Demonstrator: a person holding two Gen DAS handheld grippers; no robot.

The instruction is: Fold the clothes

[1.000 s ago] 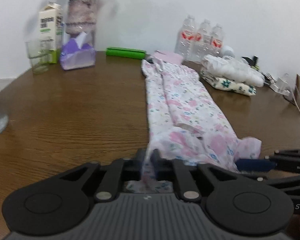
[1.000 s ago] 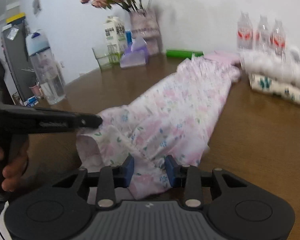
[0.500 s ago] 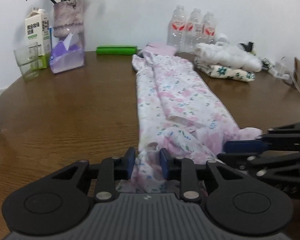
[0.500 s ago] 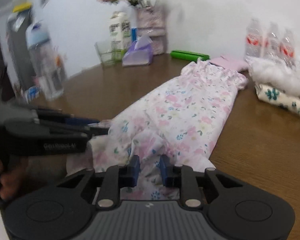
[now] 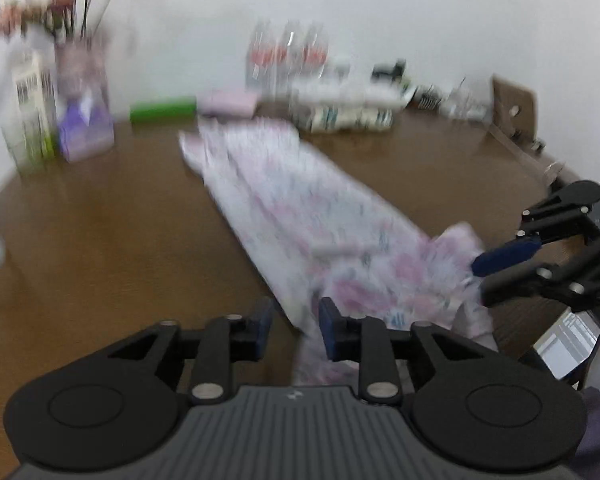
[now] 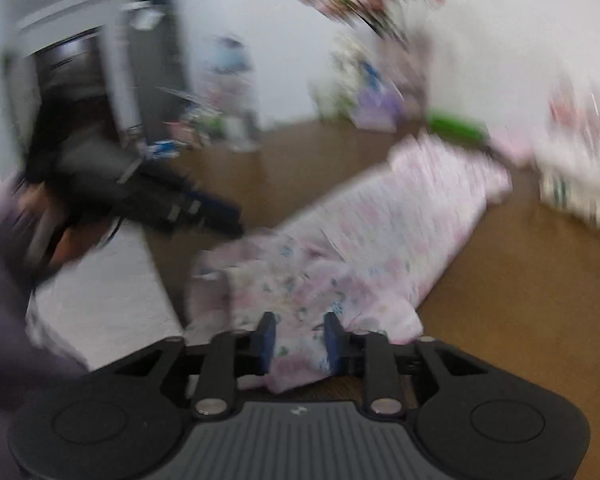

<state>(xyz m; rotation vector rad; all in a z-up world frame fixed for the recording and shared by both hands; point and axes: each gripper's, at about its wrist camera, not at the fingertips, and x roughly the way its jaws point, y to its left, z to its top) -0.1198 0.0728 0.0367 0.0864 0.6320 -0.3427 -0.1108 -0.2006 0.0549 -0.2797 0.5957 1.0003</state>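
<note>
Both views heavily motion-blurred. Lying lengthwise on the round brown wooden table point(image 5: 100, 248): long white garment with pink and blue floral print point(image 5: 300, 216), far end flat near the back, near end bunched and hanging over the table's front edge.

Left gripper point(image 5: 293, 326) showing black linkages and blue pads, jaws parted with a clear gap; garment's near edge passing between and below the fingers, not pinched. Seen from the right wrist view as a dark blurred shape point(image 6: 204, 210) off to the left, just beside the crumpled hem, with a hand point(image 6: 60, 232) behind it.

Right gripper point(image 6: 296, 338) also standing apart at the jaws, floral cloth lying in the gap; contact with the pads not clear through the blur. In the left wrist view, appearing at the right edge point(image 5: 500, 264), blue pad touching or just beside the bunched corner.

Sitting along the back of the table: green flat box point(image 5: 163, 108), pink folded cloth point(image 5: 230, 102), clear plastic bottles with red labels point(image 5: 288, 56), folded white and teal-print stack point(image 5: 348, 114), purple tissue pack point(image 5: 85, 132), milk carton point(image 5: 32, 112), vase of dried pink flowers point(image 5: 80, 68).
</note>
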